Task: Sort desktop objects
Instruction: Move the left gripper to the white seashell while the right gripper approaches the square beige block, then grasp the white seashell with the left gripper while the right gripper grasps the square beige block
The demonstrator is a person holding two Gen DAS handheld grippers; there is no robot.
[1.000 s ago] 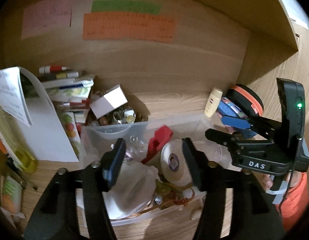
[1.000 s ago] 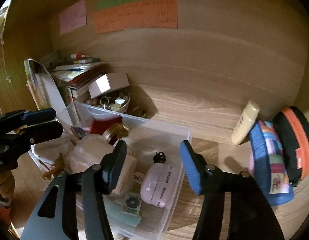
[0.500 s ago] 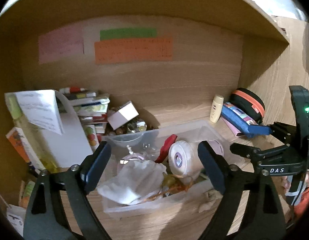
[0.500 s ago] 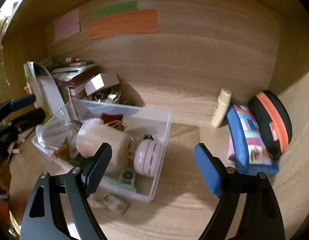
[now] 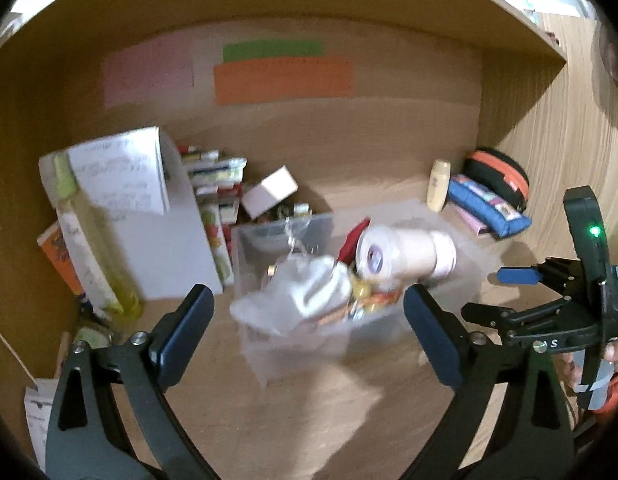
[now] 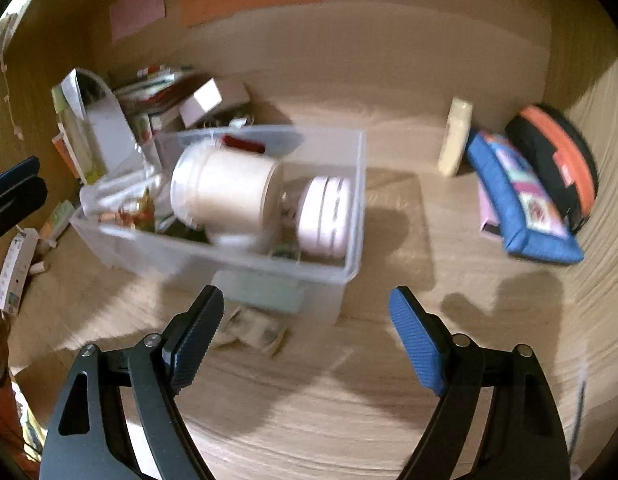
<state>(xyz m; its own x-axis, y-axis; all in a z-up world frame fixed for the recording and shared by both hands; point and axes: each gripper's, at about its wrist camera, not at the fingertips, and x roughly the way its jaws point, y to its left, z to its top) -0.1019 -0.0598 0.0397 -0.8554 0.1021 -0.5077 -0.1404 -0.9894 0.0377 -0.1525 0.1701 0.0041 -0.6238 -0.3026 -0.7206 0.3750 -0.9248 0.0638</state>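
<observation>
Both pairs of tongs have backed away from the clear plastic storage bin (image 6: 351,200) and spread wide. A second ago each pair hung right over the bin's contents with its jaws half closed; now the left tongs (image 5: 305,334) frame the bin's near edge from farther off and their jaws are opening, with nothing pressed between the pads. The right tongs (image 6: 305,340) stand wide apart over bare wooden table (image 6: 389,380) on the near side of the bin, empty too.

The bin sits in the middle of the table inside the wooden alcove. It holds a cream cylindrical jar with a white lid (image 6: 225,192) lying on its side, a round pale-pink case (image 6: 325,216) at its right end, a crumpled white cloth (image 5: 309,292) at its left end, and small reddish and yellow bits that blur keeps me from naming. My reading is that a drop into the bin is finished and both hands are withdrawing to look for the next thing.

Unsorted candidates lie outside: a folded banknote-like paper (image 6: 253,330) on the table just near the bin, a cream squeeze bottle (image 6: 455,138) standing far right, a blue patchwork pouch (image 6: 521,204) beside it, and a black-and-orange zip case (image 6: 557,156) against the right wall.

Both tongs point forward and downward, the right more steeply. The right tongs (image 5: 517,296) show at the left camera's right edge, held by a hand (image 5: 617,354).
</observation>
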